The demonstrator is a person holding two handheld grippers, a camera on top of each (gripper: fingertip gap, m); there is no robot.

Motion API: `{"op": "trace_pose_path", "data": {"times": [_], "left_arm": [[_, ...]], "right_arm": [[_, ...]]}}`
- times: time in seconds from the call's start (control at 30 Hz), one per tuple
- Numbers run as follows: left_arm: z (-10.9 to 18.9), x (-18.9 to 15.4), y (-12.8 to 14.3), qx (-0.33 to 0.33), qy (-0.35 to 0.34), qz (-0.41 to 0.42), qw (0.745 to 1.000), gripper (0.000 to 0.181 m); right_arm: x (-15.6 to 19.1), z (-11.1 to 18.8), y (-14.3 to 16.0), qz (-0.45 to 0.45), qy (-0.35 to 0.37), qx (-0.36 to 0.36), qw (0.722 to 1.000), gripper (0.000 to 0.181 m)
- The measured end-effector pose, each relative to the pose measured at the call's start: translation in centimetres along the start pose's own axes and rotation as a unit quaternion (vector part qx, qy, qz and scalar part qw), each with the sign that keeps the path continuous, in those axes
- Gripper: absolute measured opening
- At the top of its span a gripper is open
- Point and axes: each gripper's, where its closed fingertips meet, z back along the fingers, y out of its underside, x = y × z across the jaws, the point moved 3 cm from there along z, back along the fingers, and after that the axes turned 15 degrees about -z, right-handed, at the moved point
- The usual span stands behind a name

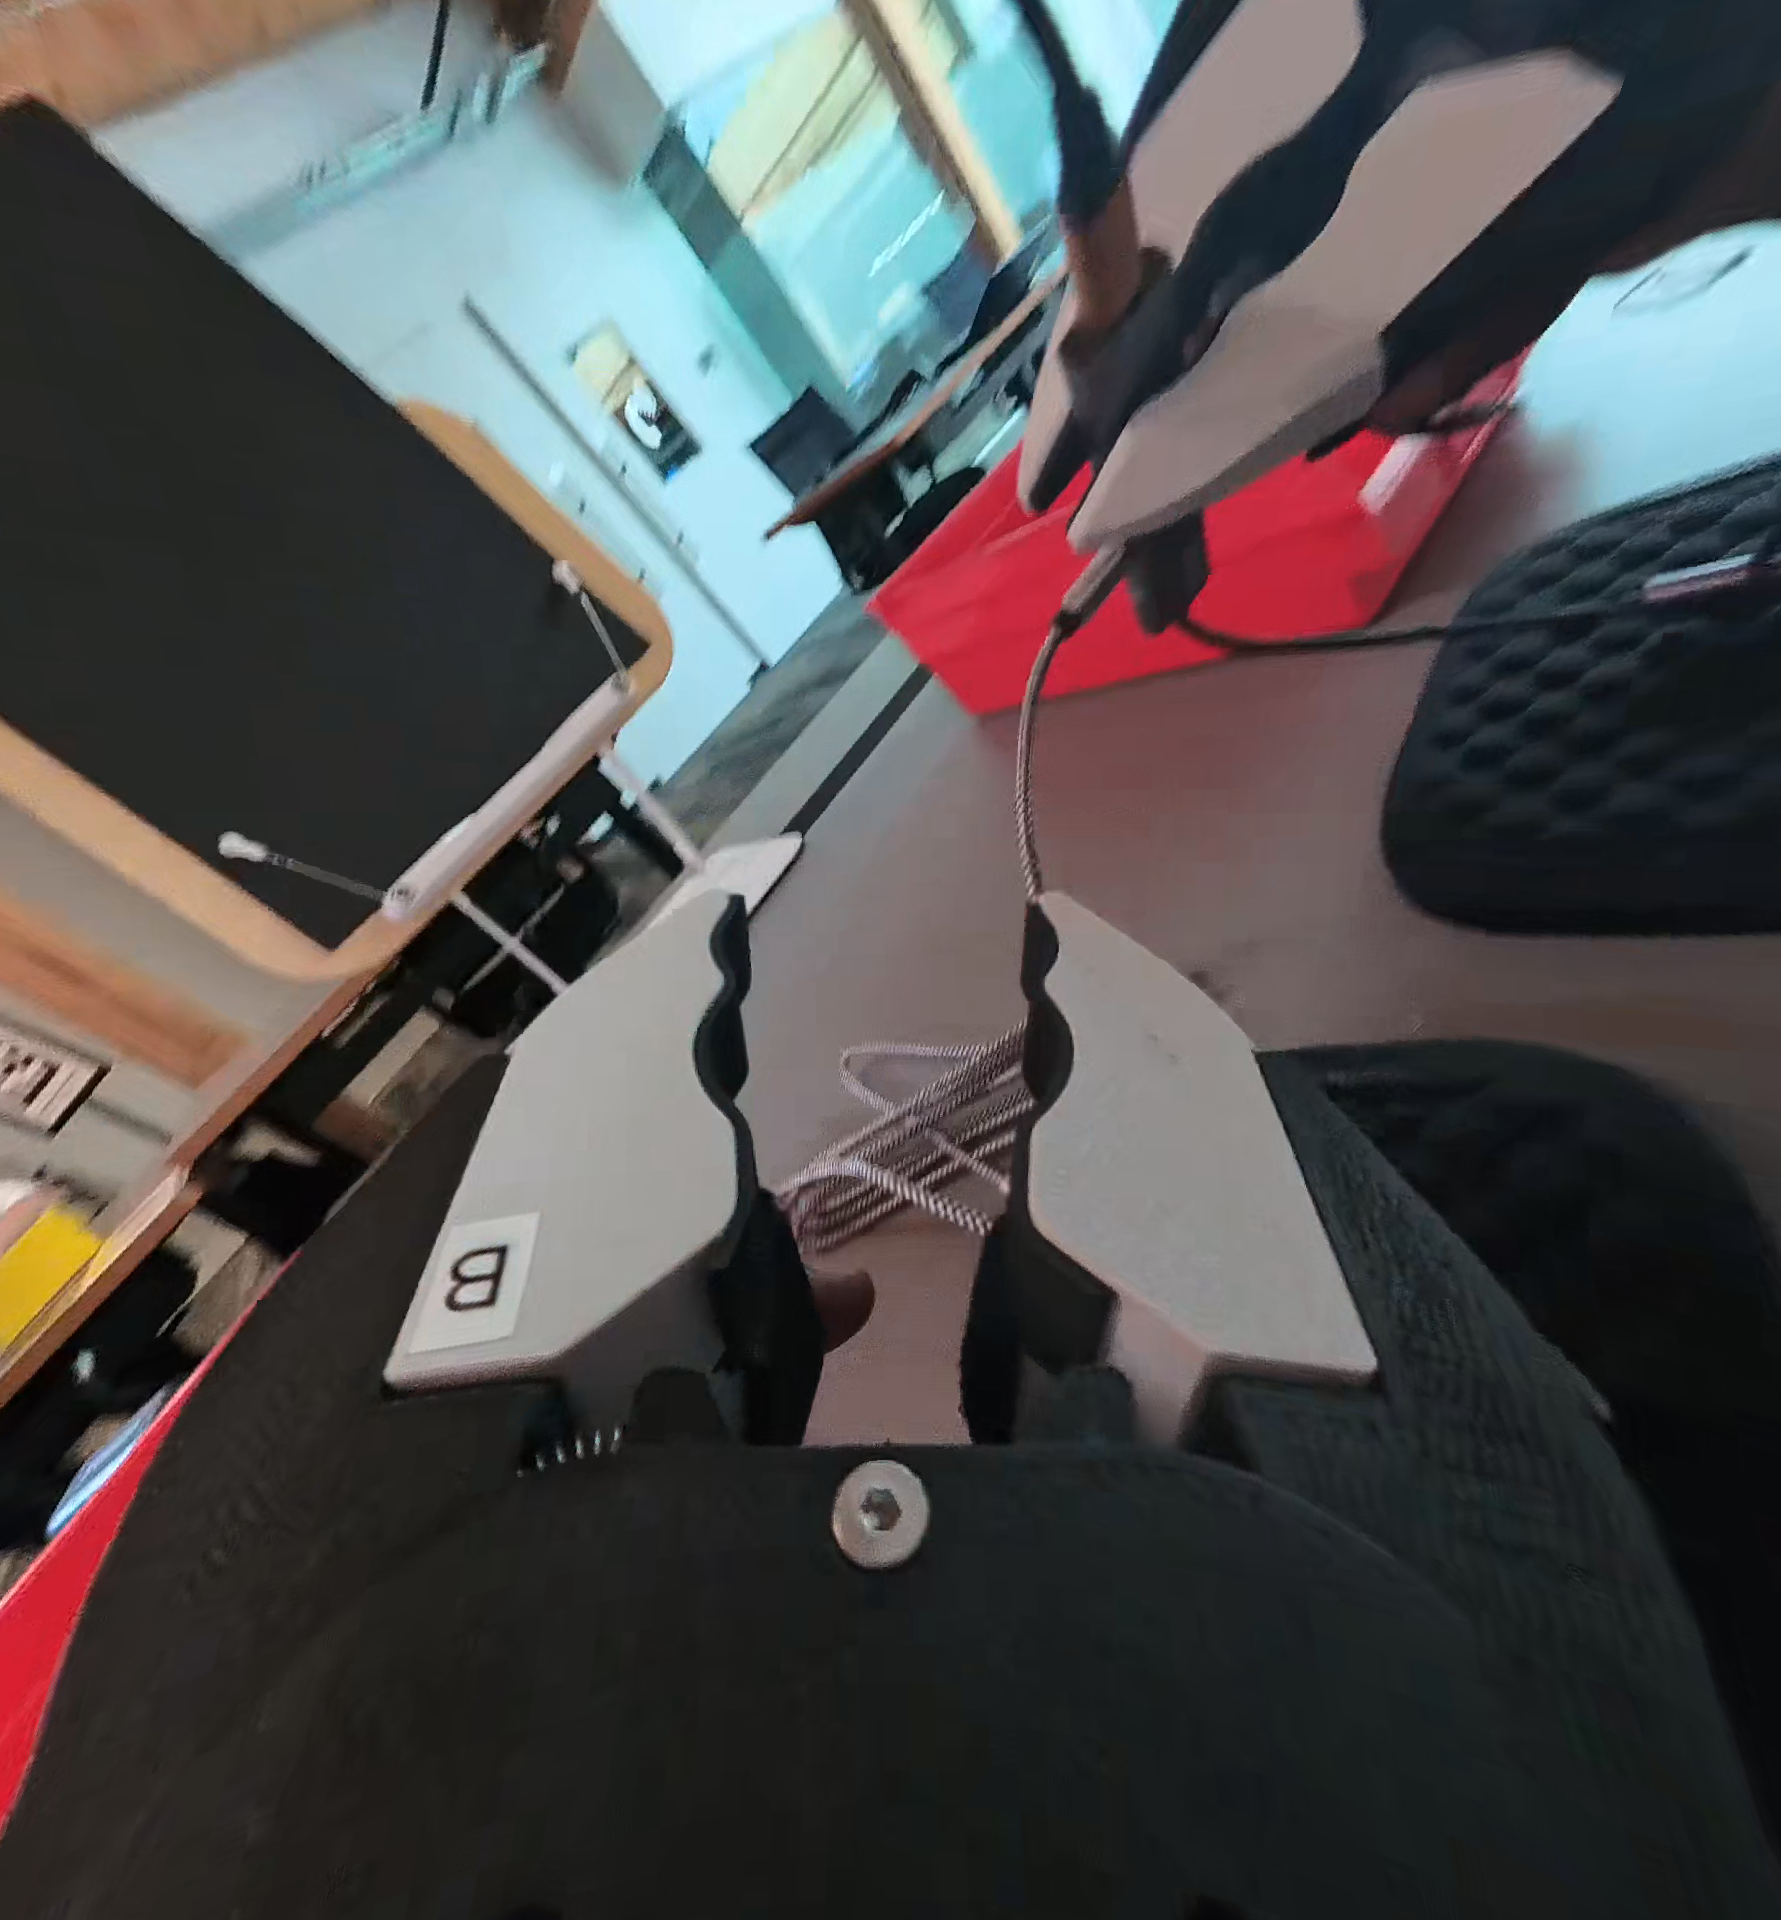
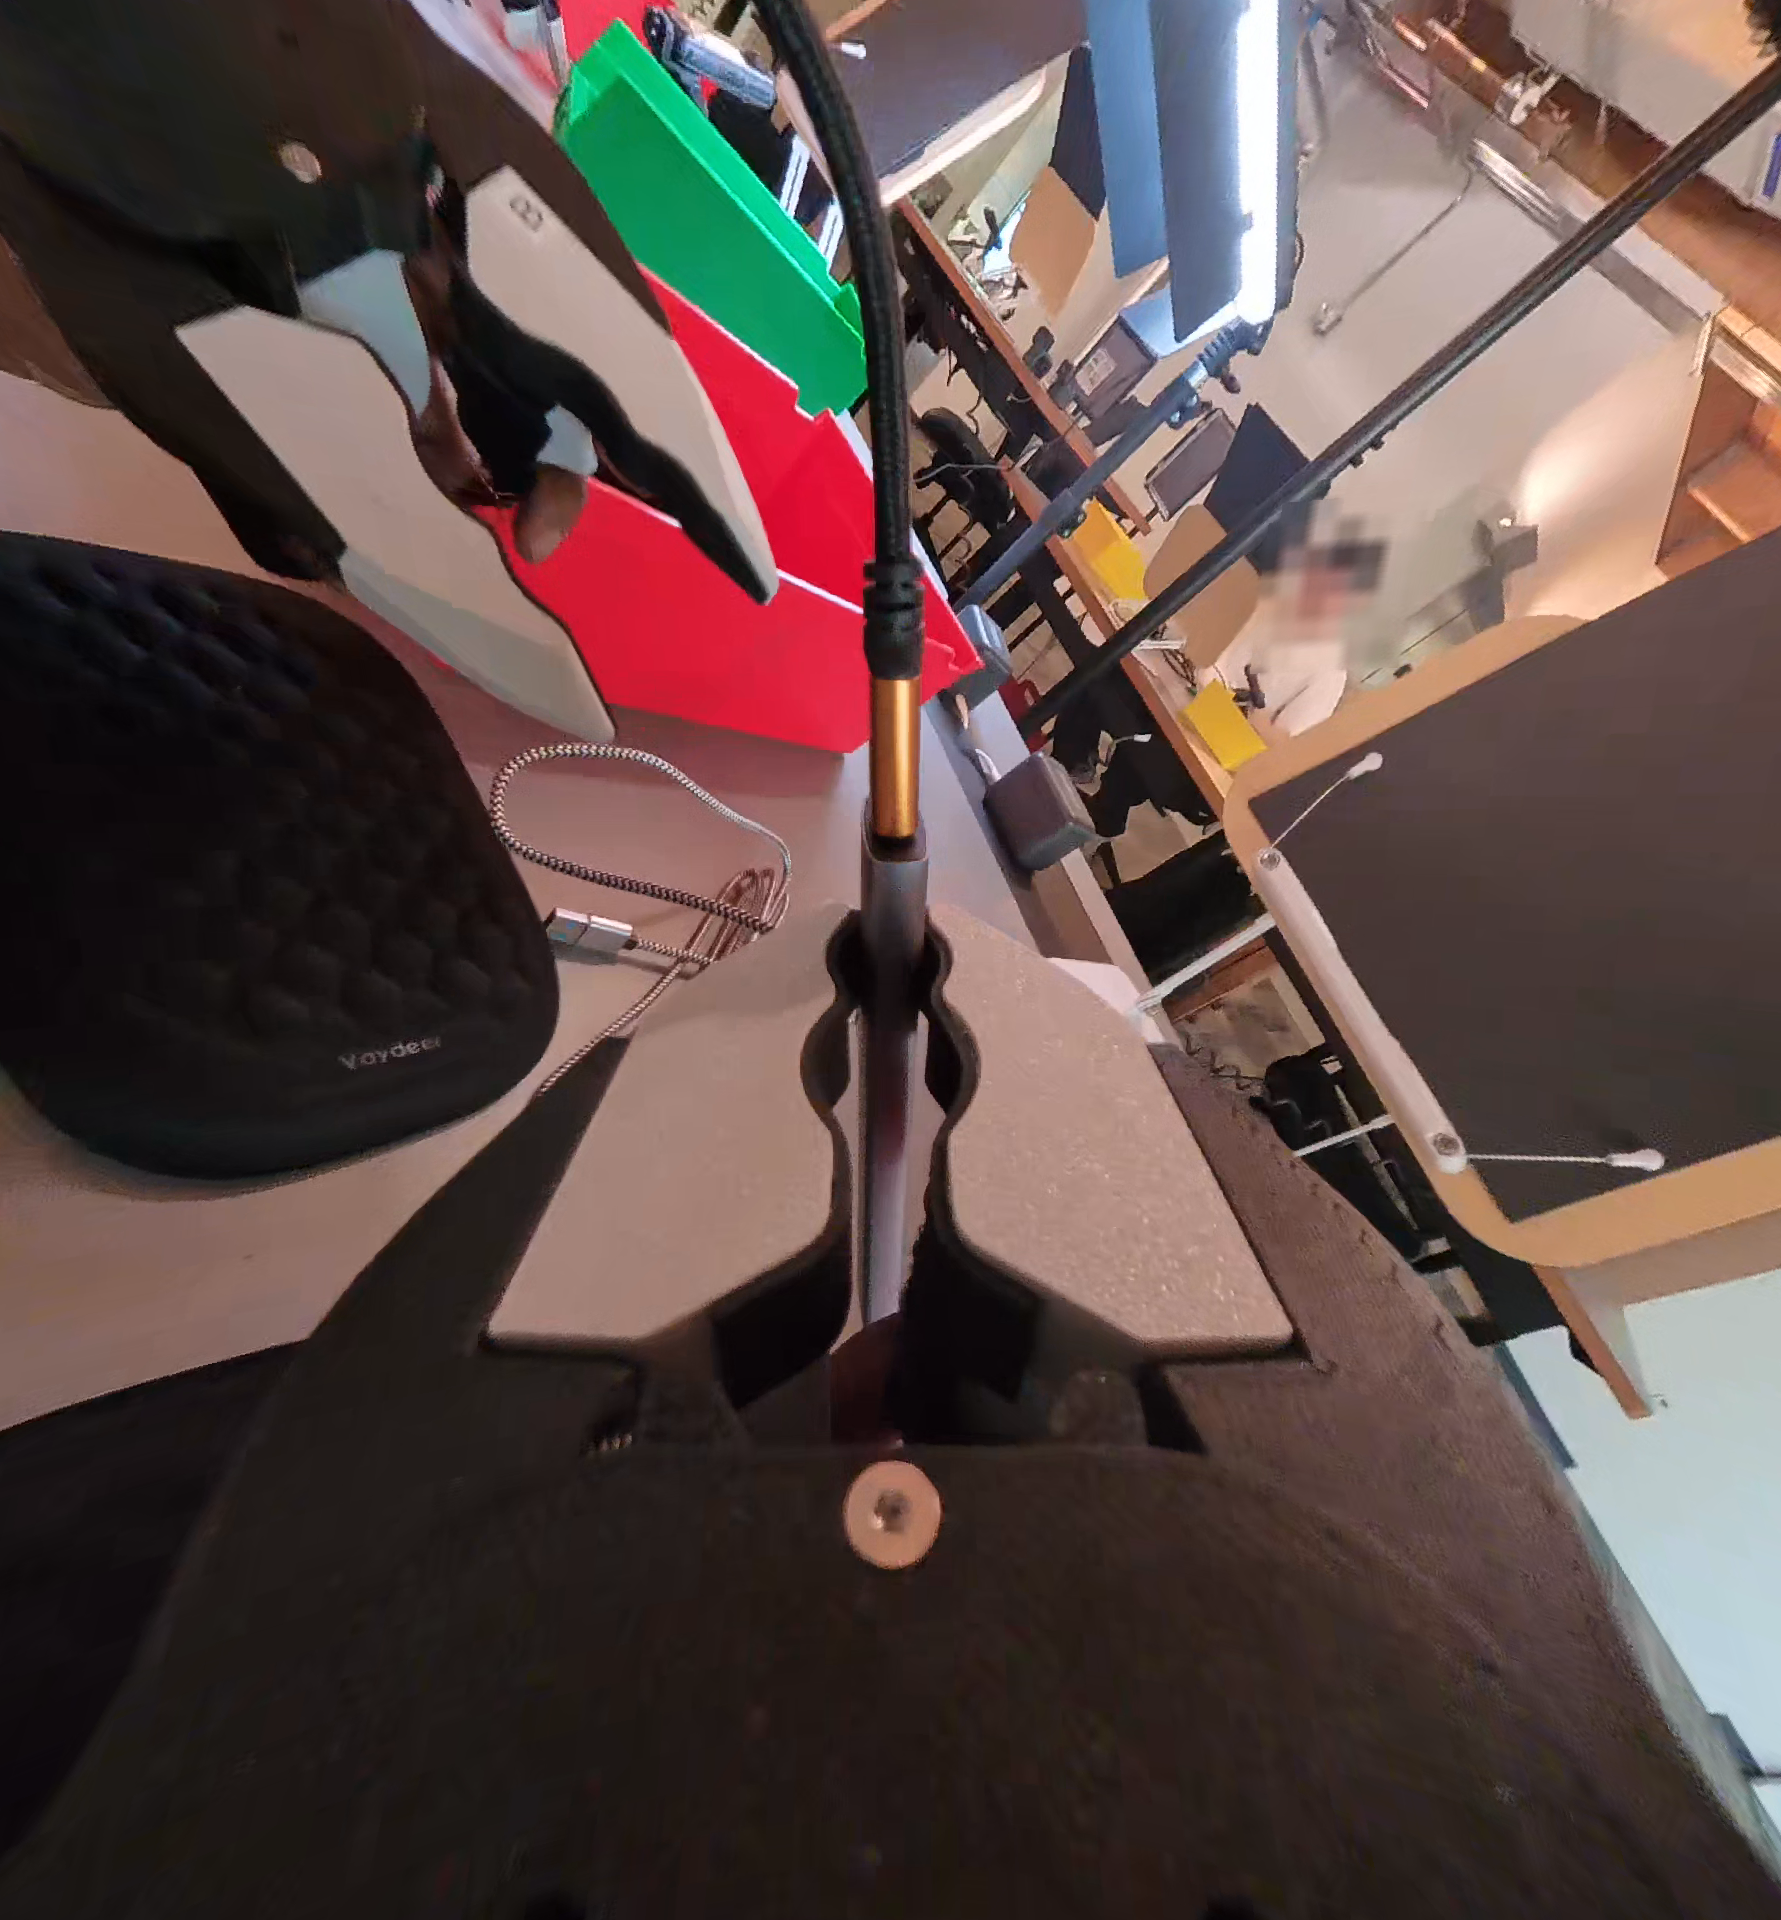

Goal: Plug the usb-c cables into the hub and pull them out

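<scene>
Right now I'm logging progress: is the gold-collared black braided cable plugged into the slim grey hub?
Plugged in: the gold-collared black braided cable seats in the end of the slim grey hub, clamped by the right gripper.

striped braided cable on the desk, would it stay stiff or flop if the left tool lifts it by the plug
Likely floppy: the striped braided cable lies in loose loops on the table. Probably light, being thin. The coils may drag or snag, since they overlap.

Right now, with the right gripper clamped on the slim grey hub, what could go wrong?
1. The left gripper is open and empty; grabbing the black braided cable instead of its gold plug could strain the cord.
2. The loose striped braided cable on the grey table may snag.
3. The right gripper holds the slim grey hub edge-on, so it might twist.
</scene>
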Motion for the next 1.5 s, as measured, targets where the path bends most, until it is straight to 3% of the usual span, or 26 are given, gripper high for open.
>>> {"op": "trace_pose_path", "data": {"times": [0.23,0.37,0.5,0.67,0.83,0.97,1.03,1.13,1.27,1.33,1.37,1.43,1.5], "left_arm": [[-0.9,-1.3,2.0,0.092,0.061,0.031,0.993,0.051],[-2.2,-2.4,2.7,0.133,0.100,0.037,0.985,0.062],[-3.6,-2.4,3.8,0.217,0.182,-0.113,0.953,0.092],[-6.0,-0.4,2.6,0.243,0.307,-0.245,0.887,0.095],[-8.6,1.4,2.0,0.232,0.419,-0.265,0.837,0.098],[-10.6,0.4,1.3,0.117,0.518,-0.290,0.796,0.105],[-11.6,-1.2,2.4,0.059,0.562,-0.324,0.759,0.107],[-13.4,-3.2,5.0,0.033,0.597,-0.360,0.716,0.106],[-14.3,-6.0,7.6,0.025,0.641,-0.378,0.668,0.092],[-13.8,-6.6,7.8,0.040,0.674,-0.350,0.649,0.061],[-13.0,-6.8,7.8,0.054,0.696,-0.326,0.637,0.037],[-12.8,-7.1,7.4,0.075,0.691,-0.273,0.665,0.013],[-12.7,-6.7,7.7,0.134,0.669,-0.224,0.696,0.006]], "right_arm": [[-2.9,0.9,1.3,-0.061,0.028,0.009,0.998,0.009],[-4.5,2.3,1.8,-0.108,0.047,-0.012,0.993,0.008],[-5.7,4.0,2.7,-0.143,0.049,-0.026,0.988,0.009],[-5.4,5.1,3.2,-0.157,0.039,-0.046,0.986,0.008],[-5.5,5.9,3.8,-0.186,0.033,-0.070,0.980,0.009],[-5.0,6.2,3.9,-0.185,0.023,-0.079,0.979,0.009],[-4.9,6.3,3.9,-0.186,0.020,-0.084,0.979,0.009],[-4.9,6.7,3.8,-0.201,0.018,-0.100,0.974,0.009],[-4.9,7.1,4.0,-0.215,0.016,-0.106,0.971,0.008],[-5.0,7.1,4.2,-0.217,0.020,-0.104,0.970,0.009],[-5.1,7.1,4.2,-0.221,0.022,-0.104,0.969,0.009],[-5.3,7.2,4.3,-0.234,0.030,-0.108,0.966,0.009],[-5.6,7.2,4.4,-0.254,0.042,-0.115,0.959,0.009]]}}
